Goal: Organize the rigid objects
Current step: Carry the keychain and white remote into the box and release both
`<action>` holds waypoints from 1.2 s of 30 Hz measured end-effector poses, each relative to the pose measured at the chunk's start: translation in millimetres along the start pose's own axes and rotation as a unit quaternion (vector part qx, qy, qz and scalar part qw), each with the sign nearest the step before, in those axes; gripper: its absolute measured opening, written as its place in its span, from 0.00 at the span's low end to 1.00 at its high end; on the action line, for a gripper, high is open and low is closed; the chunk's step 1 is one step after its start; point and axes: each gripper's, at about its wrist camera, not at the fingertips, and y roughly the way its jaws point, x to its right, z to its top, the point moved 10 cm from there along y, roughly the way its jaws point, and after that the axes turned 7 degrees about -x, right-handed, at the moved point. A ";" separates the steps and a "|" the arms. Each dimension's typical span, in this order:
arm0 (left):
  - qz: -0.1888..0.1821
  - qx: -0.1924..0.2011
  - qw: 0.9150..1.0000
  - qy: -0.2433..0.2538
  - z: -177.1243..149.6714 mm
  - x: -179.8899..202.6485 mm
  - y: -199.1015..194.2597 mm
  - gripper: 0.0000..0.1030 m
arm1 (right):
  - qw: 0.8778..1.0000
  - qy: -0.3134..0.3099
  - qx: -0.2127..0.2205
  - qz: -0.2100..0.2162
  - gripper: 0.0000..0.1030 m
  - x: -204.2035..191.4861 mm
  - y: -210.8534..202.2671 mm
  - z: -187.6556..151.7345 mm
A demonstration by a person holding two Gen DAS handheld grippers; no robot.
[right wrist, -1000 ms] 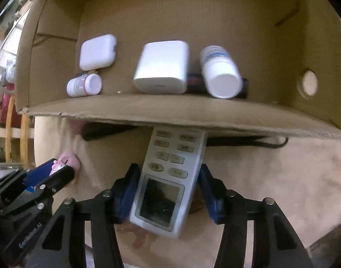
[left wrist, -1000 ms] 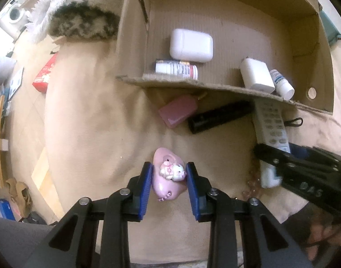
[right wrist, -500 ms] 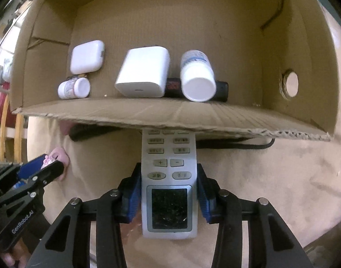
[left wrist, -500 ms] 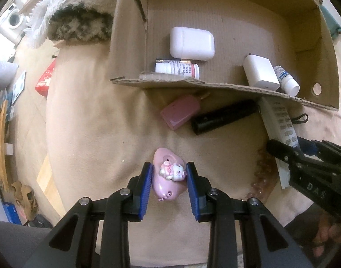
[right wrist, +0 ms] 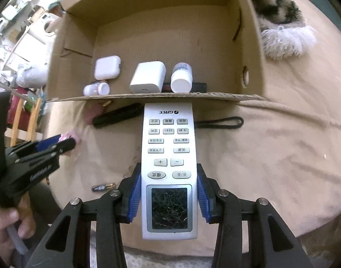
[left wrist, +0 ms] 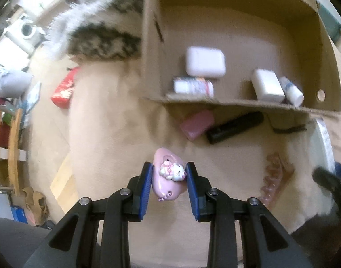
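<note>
My left gripper [left wrist: 168, 167] is shut on a pink charm case [left wrist: 161, 158] with a small white kitten figure on top, held just above the beige bedcover. My right gripper [right wrist: 168, 169] is shut on a white remote [right wrist: 168, 138] with a cracked screen, its far end close to the front flap of the cardboard box [right wrist: 159, 96]. Inside the box lie a white case [right wrist: 107, 67], a white charger block [right wrist: 148, 79] and two white bottles [right wrist: 181, 78]. In the right wrist view the left gripper [right wrist: 65, 143] shows at the left.
A pink case [left wrist: 197, 124], a black flashlight [left wrist: 235, 127] with its strap [right wrist: 219, 122], a clear hair clip [left wrist: 275, 174] and a battery [right wrist: 103, 187] lie on the cover outside the box. A fluffy throw [right wrist: 282, 38] sits beside the box. The bed edge is at the left.
The right gripper's jaws closed onto the remote, then raised it and drew it back from under the box flap. The left gripper rose slightly with the pink charm case.
</note>
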 end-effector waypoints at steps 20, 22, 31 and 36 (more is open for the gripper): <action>-0.022 0.187 0.981 -0.039 66.8 -12.0 -132.4 0.26 | 0.971 0.027 0.230 0.055 0.44 -6.5 -126.8 69.3; -0.027 0.191 0.981 -0.035 79.0 -8.3 -137.7 0.26 | 0.971 0.023 0.232 0.057 0.44 -9.6 -131.0 80.3; -0.016 0.180 0.983 -0.010 124.8 11.9 -114.6 0.26 | 0.978 -0.015 0.205 0.032 0.44 -29.0 -113.8 129.5; -0.019 0.163 0.986 0.013 135.1 26.0 -80.1 0.26 | 0.987 -0.021 0.160 0.023 0.44 -28.7 -69.5 139.4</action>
